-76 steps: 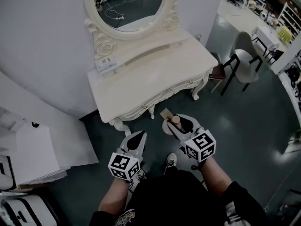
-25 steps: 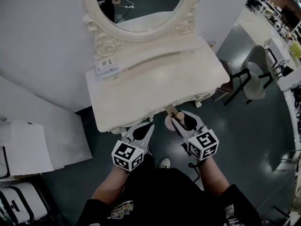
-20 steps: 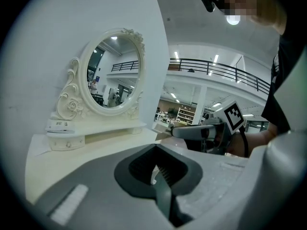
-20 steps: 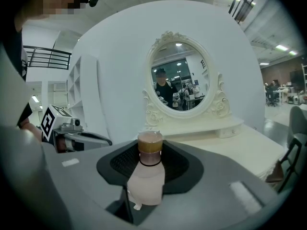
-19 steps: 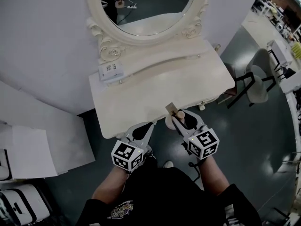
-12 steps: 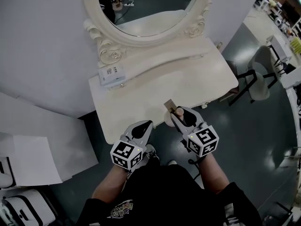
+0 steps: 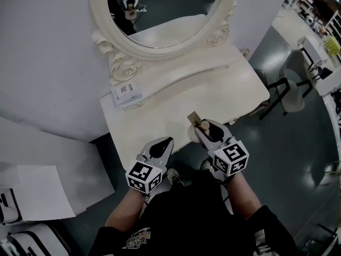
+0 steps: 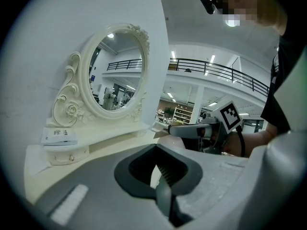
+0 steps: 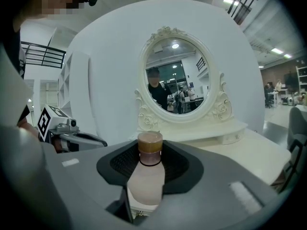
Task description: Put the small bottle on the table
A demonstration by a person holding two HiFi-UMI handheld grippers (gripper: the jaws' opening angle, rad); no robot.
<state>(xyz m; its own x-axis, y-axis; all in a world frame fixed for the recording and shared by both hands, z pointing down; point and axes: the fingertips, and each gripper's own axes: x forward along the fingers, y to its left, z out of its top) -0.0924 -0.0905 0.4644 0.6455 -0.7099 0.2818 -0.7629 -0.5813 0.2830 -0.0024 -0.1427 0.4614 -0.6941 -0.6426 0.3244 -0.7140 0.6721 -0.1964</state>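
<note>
A small pale bottle (image 9: 145,178) with a tan cap (image 9: 150,143) stands upright between the jaws of my right gripper (image 9: 148,169), which is shut on it. In the head view the bottle (image 7: 203,126) and right gripper (image 7: 206,130) hover at the front edge of the cream dressing table (image 7: 176,103), and a tan tag sticks out beside the cap. My left gripper (image 7: 165,142) is at the same edge, to the left, shut with nothing in it. Its closed jaws fill the left gripper view (image 8: 160,178).
An oval mirror (image 7: 160,9) in a carved cream frame stands at the table's back. A small white labelled box (image 7: 127,92) lies on the raised shelf at the back left. A chair (image 7: 290,92) stands to the right, and white boxes (image 7: 42,191) sit on the floor to the left.
The table has drawn nearer. Both grippers have gone from above the floor to the table's front edge, the right one still carrying the bottle.
</note>
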